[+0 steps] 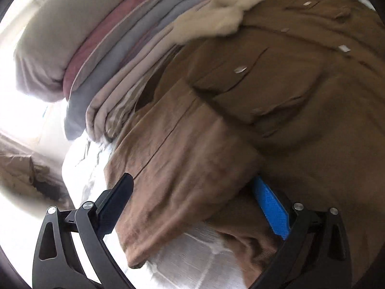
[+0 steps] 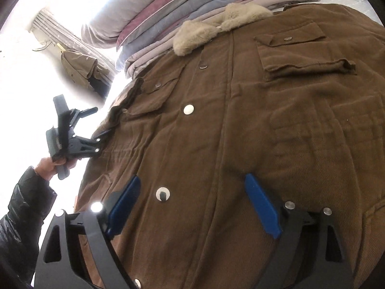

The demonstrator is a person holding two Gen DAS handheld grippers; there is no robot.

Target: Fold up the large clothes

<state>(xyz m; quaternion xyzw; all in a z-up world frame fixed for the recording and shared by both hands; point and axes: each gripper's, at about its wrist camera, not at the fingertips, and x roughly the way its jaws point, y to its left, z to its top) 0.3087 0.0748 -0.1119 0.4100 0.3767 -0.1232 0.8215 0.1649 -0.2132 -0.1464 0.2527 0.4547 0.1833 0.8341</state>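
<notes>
Brown corduroy coat (image 2: pixel 240 120) lies spread front-up on the white bed (image 1: pixel 192 260), fur collar (image 2: pixel 216 24) toward a stack of folded quilts (image 2: pixel 192 7). Looks like the start of folding. Left hand-held gripper (image 1: pixel 192 192) has its jaws apart around the coat's side edge, not clamped. Right hand-held gripper (image 2: pixel 192 187) is apart over the front placket, nothing held. Next: pinch an edge, fold inward. Count: one coat, two chest pockets, two grippers.
</notes>
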